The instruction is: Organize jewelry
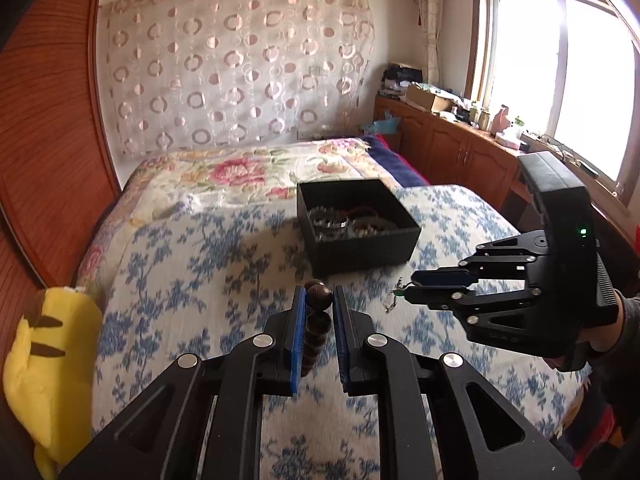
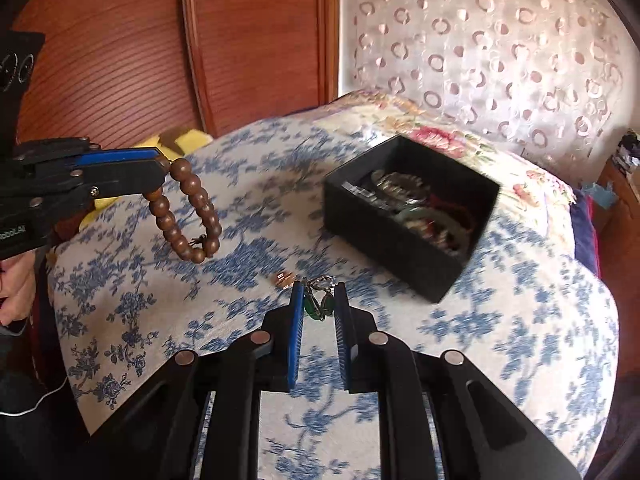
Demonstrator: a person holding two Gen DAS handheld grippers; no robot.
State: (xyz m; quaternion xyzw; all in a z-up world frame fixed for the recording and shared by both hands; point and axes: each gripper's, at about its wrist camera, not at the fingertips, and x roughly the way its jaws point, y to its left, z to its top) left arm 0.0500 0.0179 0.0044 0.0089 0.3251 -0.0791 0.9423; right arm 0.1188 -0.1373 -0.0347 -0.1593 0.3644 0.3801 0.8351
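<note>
My left tongs [image 1: 316,300] pinched the wooden bead bracelet [image 2: 188,210]; handle lettering read "RobotAI", partly cut off. Right tongs [image 2: 318,304] clamped a green pendant [image 2: 316,307]; black box [image 2: 404,216] lay beyond.

Bedrm, floral bed [image 1: 248,216], bright window [image 1: 560,60], wood cabinets [image 1: 452,144]

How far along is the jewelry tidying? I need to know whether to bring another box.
Done: the black box already holds several bracelets. In hand: the left gripper is shut on a wooden bead bracelet, and the right gripper is shut on a green pendant piece, both lifted off the bedspread. Left: dropping both in, plus a small gold item on the bedspread.
</note>
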